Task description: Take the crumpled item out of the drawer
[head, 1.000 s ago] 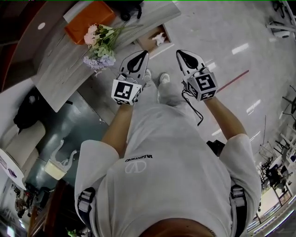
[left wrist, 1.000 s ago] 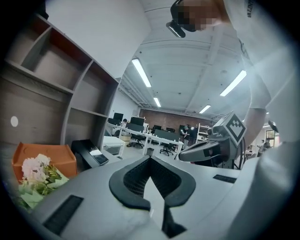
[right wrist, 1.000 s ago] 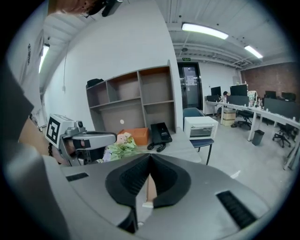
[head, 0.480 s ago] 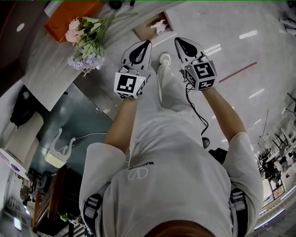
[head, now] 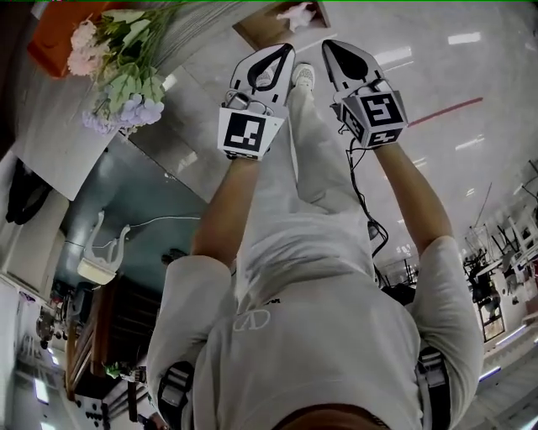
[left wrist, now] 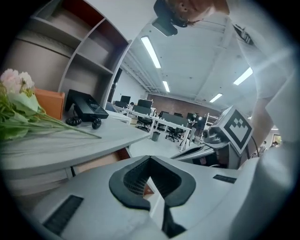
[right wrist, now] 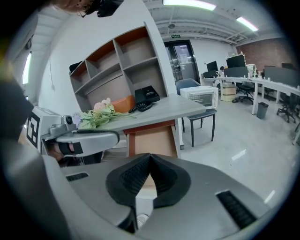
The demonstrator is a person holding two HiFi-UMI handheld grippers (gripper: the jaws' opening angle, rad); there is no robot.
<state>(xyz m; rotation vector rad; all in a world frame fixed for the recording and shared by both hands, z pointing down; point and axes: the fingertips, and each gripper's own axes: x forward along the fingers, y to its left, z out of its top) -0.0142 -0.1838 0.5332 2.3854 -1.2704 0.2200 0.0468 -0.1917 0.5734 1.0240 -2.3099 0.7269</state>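
The brown drawer [head: 262, 28] stands pulled out from under the grey desk [head: 59, 126] at the top of the head view, and a white crumpled item [head: 296, 14] lies in it. Both grippers hang side by side over the person's legs, short of the drawer. My left gripper [head: 286, 49] is shut, its tips meeting with nothing between them [left wrist: 150, 159]. My right gripper [head: 329, 44] is shut and empty too [right wrist: 150, 155]. The right gripper view looks straight at the open drawer [right wrist: 152, 139]; the crumpled item is hidden there behind the jaws.
A bunch of pink and lilac flowers [head: 118, 67] lies on the desk beside an orange box [head: 50, 46]. A black phone [left wrist: 84, 105] sits further along. Wall shelves [right wrist: 117, 61] rise behind the desk, and a chair [right wrist: 199, 101] stands to its right. The person's shoe [head: 303, 76] is near the drawer.
Both grippers have sunk, still side by side and shut. In the head view the drawer, flowers and desk have slid to the top edge, and the grippers now sit closer to the drawer.
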